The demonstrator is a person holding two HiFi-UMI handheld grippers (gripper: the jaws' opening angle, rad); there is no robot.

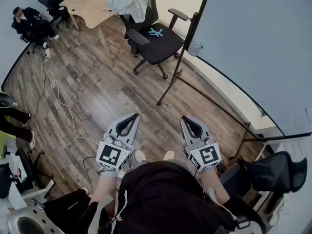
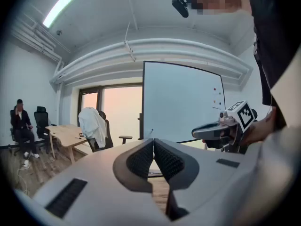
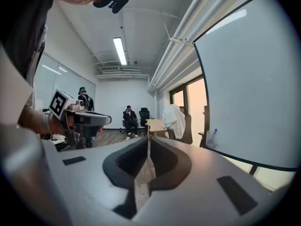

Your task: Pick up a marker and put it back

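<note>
No marker visible in any view, can't place it. My guess: it's at the whiteboard (image 1: 253,48), so long axis TBD.

Geometry (head view): left gripper (image 1: 131,117) and right gripper (image 1: 186,119) are held low in front of the body, side by side, tips pointing ~12 o'clock over the wood floor (image 1: 97,82). The whiteboard runs from 12 to 3 o'clock on the right, well apart from both. Right gripper is the nearer one. A small bottle-like thing (image 1: 195,48) sits on the board frame, ~12 o'clock from the right gripper. Not a marker afaict.

Jaws:
- Left gripper view: jaws pressed together at the tips, nothing between.
- Right gripper view: jaws together too, only a hairline slit w/ floor showing thru, nothing pinched.

Board face in the left gripper view has a couple of small dots (image 2: 215,89), too small to ID.

Misc: office chair (image 1: 156,40) at 12 o'clock, bench (image 1: 90,6) beyond it at 11, seated person (image 1: 27,21) far off at 10.

Imo pick not started. Next move prob needs a swing toward 2 o'clock w/ the right gripper, jaws spread before the reach.
</note>
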